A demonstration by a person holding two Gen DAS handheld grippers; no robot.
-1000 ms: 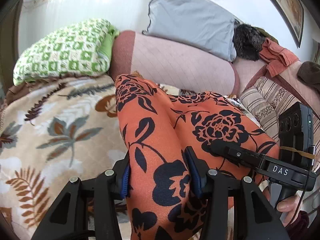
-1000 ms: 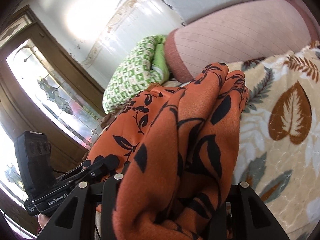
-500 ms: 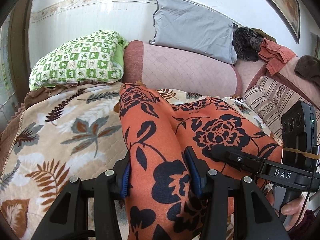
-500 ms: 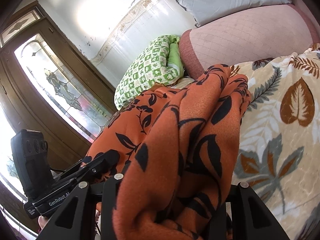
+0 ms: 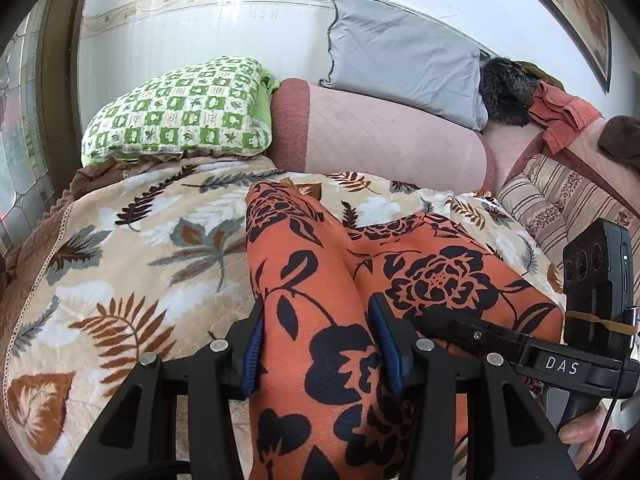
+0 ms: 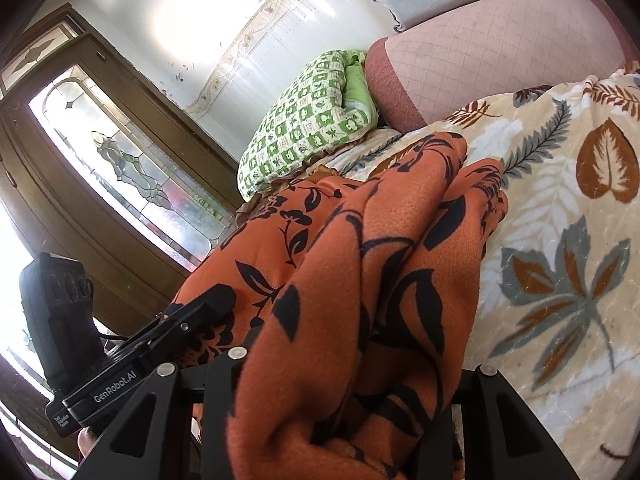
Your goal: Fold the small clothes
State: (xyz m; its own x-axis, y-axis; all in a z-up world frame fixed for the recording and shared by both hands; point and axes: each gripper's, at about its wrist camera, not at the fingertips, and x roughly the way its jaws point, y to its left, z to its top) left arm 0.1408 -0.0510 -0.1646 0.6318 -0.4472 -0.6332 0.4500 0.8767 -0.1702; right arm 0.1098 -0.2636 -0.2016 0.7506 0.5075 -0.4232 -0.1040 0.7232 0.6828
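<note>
Both hands have slid back along the bed (image 5: 120, 264) and more quilt shows ahead, so the cloth (image 5: 320, 320) is being drawn out for its fold. Left gripper (image 5: 320, 344) and right gripper (image 6: 340, 400) each clamp a bunch (still lifted). Pillow (image 5: 180, 116) and bolster (image 5: 392, 136) sit well beyond, no obstacle.

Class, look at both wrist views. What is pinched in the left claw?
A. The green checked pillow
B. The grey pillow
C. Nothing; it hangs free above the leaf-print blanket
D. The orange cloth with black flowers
D: in the left wrist view the left claw has its blue pads pressed on both sides of a fold of the orange cloth, which lies on the leaf-print blanket.
</note>
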